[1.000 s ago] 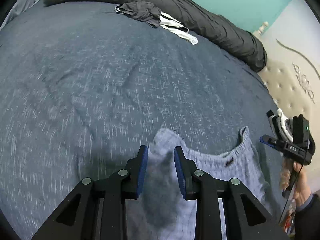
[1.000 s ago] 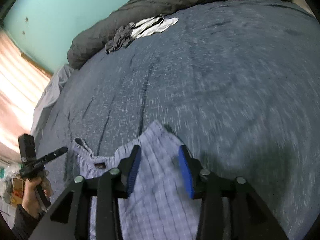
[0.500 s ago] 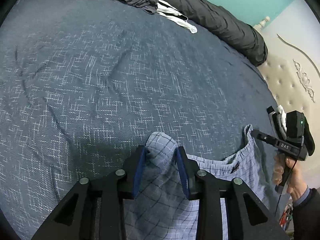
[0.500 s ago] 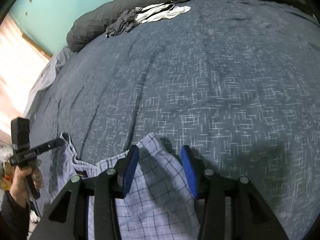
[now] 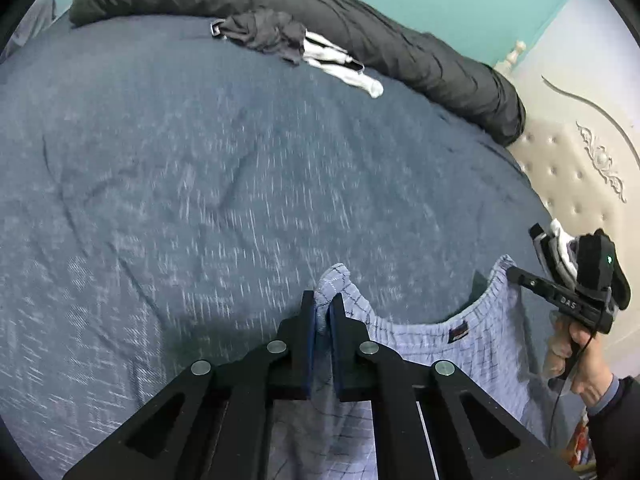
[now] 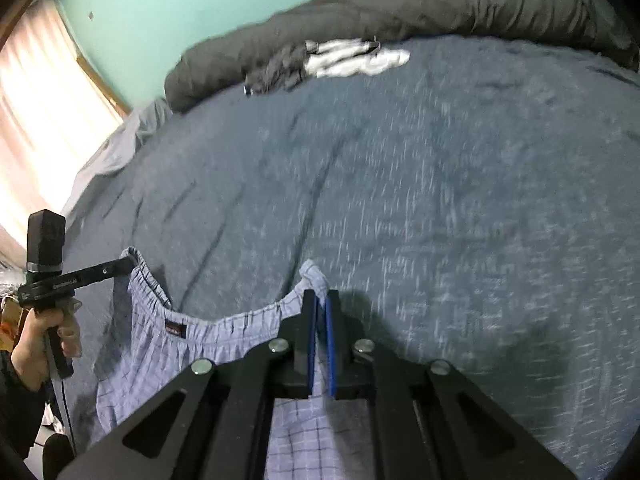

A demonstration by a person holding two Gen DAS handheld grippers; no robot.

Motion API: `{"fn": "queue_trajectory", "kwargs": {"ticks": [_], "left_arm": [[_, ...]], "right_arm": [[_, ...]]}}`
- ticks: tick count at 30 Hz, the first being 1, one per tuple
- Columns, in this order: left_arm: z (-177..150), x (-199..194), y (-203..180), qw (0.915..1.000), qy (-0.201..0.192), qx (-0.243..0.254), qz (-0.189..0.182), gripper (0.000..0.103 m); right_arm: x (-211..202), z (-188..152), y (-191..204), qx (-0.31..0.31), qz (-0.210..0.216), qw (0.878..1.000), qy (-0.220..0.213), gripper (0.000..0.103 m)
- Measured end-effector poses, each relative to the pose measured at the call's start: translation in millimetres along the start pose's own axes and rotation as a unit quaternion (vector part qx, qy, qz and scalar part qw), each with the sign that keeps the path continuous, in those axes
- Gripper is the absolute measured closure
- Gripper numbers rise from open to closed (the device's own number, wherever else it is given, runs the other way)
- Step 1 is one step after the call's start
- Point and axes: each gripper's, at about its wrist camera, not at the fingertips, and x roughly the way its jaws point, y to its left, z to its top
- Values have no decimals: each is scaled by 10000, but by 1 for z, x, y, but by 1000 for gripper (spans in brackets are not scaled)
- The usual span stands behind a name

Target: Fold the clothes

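Light blue checked shorts (image 5: 460,352) hang stretched by their waistband above the dark blue bedspread (image 5: 200,168). My left gripper (image 5: 322,300) is closing its jaws on one waistband corner, and the blue pads press the bunched cloth. In the right wrist view my right gripper (image 6: 320,298) is closing on the other corner of the shorts (image 6: 224,332), pads tight on the fabric. Each view shows the other gripper in a hand at the far end of the waistband: the right gripper (image 5: 514,272) and the left gripper (image 6: 126,264).
A rolled dark grey duvet (image 5: 400,52) lies along the far side of the bed. In front of it are a crumpled dark garment (image 5: 264,32) and a white one (image 5: 344,68). A cream tufted headboard (image 5: 580,168) stands at the right, a curtained window (image 6: 40,120) at the left.
Both pairs of jaws stood apart around the waistband corners; now they have closed onto the cloth. The waistband now hangs taut between the two grippers.
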Motion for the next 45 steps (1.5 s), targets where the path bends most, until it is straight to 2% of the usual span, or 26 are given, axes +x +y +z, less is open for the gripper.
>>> {"fn": "queue_trajectory", "kwargs": {"ticks": [4,7,11,16,21,23,25,26,28,31,37,38,39,40,43,45], "left_arm": [[17,2,-4,9999,-66,-115,1,97],[29,15,-5,9998,13,-198,7,97],[40,35,-6,9995,124,-273,77,97],[46,45,-1,9989,129,-440,-14,97],[47,62,4,9980,285,-559,-54,96],[46,62,9,9969,245,-733,-171,90],[47,56,15,9959,77,-868,-246,72],[49,51,18,9961,-10,-857,-233,69],[51,48,21,9966,-11,-796,-223,68],[50,55,21,9985,189,-518,-63,68],[43,73,24,9980,427,-421,-204,69],[42,75,24,9979,429,-412,-247,72],[42,77,24,9979,446,-383,-258,84],[42,79,22,9981,462,-331,-244,90],[44,74,13,9992,358,-131,-151,96],[47,65,5,9998,190,24,-61,96]], "right_arm": [[-16,10,0,43,-92,9995,-307,100],[-17,18,-8,145,-184,9991,-366,100],[-2,30,-7,223,-320,9987,-317,100],[14,37,-17,344,-482,9979,-246,100],[35,33,-24,455,-614,9971,15,100],[41,30,-26,498,-616,9968,61,100],[44,30,-30,581,-589,9965,67,100],[44,29,-31,590,-587,9965,65,100],[45,30,-33,589,-573,9966,70,100],[47,29,-36,591,-563,9966,84,100],[48,28,-40,610,-496,9969,84,99],[48,28,-40,598,-483,9970,82,99],[48,28,-40,586,-472,9971,80,99],[48,28,-40,577,-466,9972,74,99],[46,27,-39,550,-468,9974,28,99],[43,28,-37,523,-478,9975,-68,99]]}}
